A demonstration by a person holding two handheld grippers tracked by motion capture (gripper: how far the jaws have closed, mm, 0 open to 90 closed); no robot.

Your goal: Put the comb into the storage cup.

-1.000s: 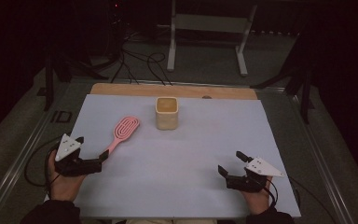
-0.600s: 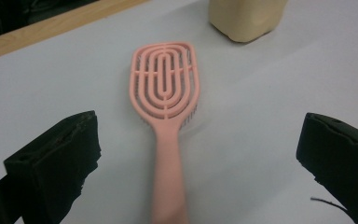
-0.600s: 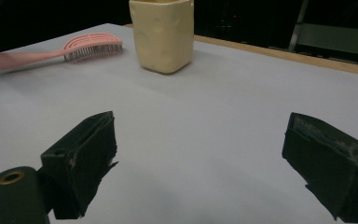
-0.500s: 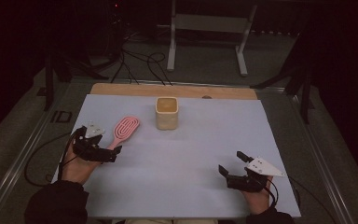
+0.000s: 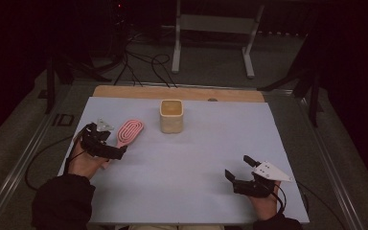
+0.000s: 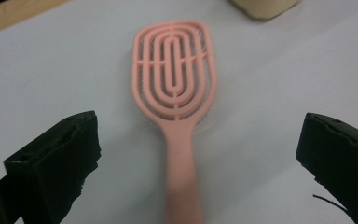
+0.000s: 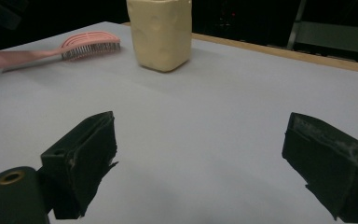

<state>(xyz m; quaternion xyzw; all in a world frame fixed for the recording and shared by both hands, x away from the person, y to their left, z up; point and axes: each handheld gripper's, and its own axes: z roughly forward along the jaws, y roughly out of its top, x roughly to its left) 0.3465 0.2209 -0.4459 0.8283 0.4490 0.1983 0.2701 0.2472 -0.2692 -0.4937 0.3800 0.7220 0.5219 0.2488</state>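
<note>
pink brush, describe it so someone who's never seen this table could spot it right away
On the pale table, look left of the cream cup standing near the far edge. The pink brush lies flat there, its handle pointing toward the open left gripper. It is the only pink, long-handled thing, with oval slots in its head.
</note>
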